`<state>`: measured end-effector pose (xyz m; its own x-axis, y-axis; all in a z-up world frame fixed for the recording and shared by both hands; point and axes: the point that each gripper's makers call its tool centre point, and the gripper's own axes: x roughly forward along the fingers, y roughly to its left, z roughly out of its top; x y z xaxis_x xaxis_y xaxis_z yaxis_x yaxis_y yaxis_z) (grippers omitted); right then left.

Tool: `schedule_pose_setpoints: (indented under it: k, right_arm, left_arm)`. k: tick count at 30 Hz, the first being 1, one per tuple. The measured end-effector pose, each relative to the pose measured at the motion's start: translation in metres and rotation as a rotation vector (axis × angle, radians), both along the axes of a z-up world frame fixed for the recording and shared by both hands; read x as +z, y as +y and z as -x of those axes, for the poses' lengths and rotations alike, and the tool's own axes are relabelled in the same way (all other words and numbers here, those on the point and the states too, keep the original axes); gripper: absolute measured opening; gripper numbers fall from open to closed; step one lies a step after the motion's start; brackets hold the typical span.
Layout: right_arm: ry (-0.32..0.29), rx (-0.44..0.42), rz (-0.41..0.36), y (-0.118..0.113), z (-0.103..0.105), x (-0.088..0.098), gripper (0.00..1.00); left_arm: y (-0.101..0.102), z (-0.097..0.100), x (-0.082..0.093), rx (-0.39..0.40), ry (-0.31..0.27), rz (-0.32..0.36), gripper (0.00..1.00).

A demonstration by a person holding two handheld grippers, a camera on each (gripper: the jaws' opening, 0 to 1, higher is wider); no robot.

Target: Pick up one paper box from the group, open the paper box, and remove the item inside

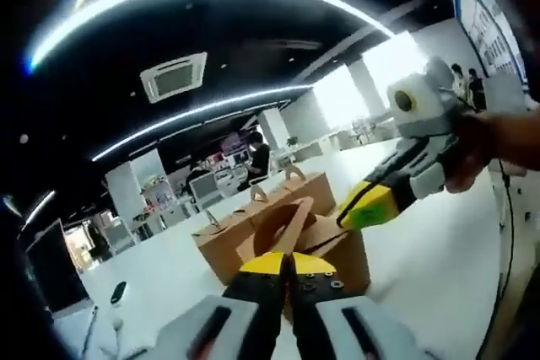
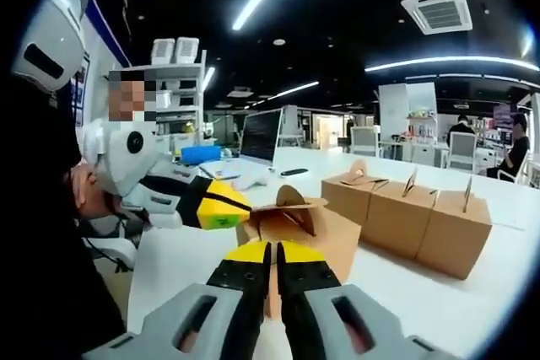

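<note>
A brown paper box [image 1: 337,246] [image 2: 325,238] with an arched handle flap sits nearest me, in front of a row of similar paper boxes [image 1: 224,238] [image 2: 422,212] on the white table [image 1: 422,276] [image 2: 472,301]. My left gripper [image 1: 288,264] has its jaws pressed together on the near box's cardboard below the handle. Its yellow tip [image 2: 221,205] meets the box's left flap in the right gripper view. My right gripper [image 2: 274,252] is shut on the box's near edge, with brown card showing between the jaws. It enters the left gripper view at the box's upper right corner [image 1: 369,206].
A person's hand [image 1: 485,145] [image 2: 84,191] holds each gripper. A monitor [image 2: 261,134] and small desk items stand at the table's far end, and a dark flat device [image 1: 118,292] lies to the left. People sit at distant desks.
</note>
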<state>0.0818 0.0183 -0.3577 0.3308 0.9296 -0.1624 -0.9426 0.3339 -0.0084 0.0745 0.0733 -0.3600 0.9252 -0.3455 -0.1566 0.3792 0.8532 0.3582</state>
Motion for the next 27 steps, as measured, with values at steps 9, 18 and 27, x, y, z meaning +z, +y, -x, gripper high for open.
schedule_pose_setpoints:
  k: [9,18,27]
  right_arm:
    - [0.006,0.015,0.026,0.001,-0.001,-0.001,0.05]
    - [0.013,0.018,0.024,0.001,-0.001,-0.001,0.05]
    - [0.014,0.022,0.031,0.001,-0.002,-0.001,0.05]
  left_arm:
    - [0.007,0.0,0.011,0.038,0.004,0.174,0.04]
    - [0.007,-0.002,0.01,0.057,0.049,0.346,0.04]
    - [0.007,-0.002,0.008,0.067,0.045,0.387,0.04]
